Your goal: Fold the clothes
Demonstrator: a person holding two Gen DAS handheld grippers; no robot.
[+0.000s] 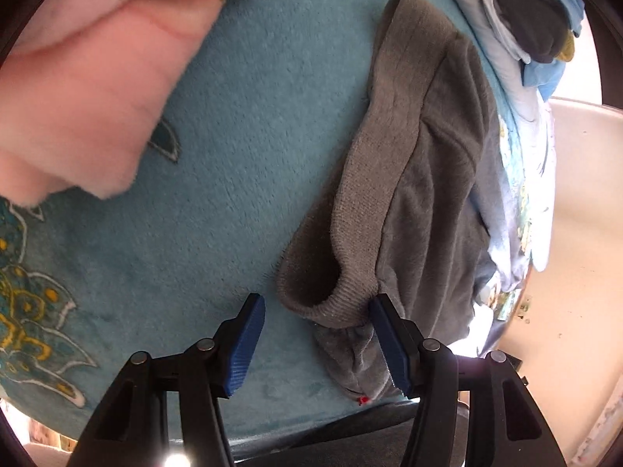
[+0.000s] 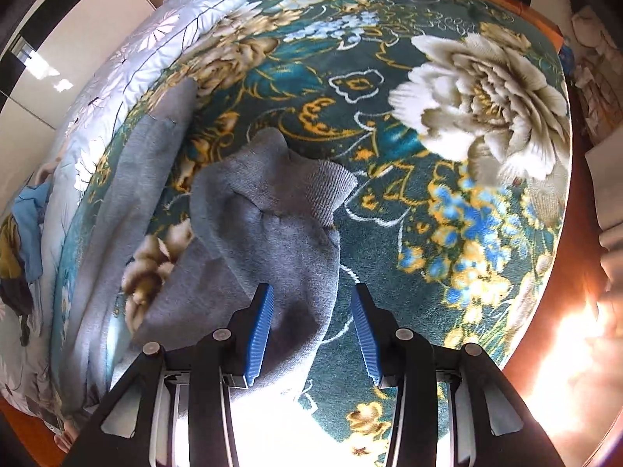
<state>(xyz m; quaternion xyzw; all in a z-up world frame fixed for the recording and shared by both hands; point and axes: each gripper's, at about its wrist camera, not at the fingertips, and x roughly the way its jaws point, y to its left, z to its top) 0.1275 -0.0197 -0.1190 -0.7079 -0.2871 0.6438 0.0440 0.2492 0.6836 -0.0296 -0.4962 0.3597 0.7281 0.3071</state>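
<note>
A grey fleece garment (image 1: 424, 194) with a ribbed band lies on the teal blanket (image 1: 253, 136) in the left wrist view. My left gripper (image 1: 317, 311) is open; the folded ribbed end lies between its blue pads, touching the right pad (image 1: 387, 346). In the right wrist view the same grey garment (image 2: 264, 241) lies crumpled on the floral blanket (image 2: 447, 233), ribbed cuff pointing right. My right gripper (image 2: 313, 323) is open, its jaws straddling the garment's near edge just above it.
A pink fleece item (image 1: 78, 78) lies at upper left in the left wrist view. A pile of blue, dark and yellow clothes (image 1: 537, 27) sits at upper right. A light blue quilt (image 2: 128, 58) borders the blanket's left side. The wooden bed edge (image 2: 572, 272) runs on the right.
</note>
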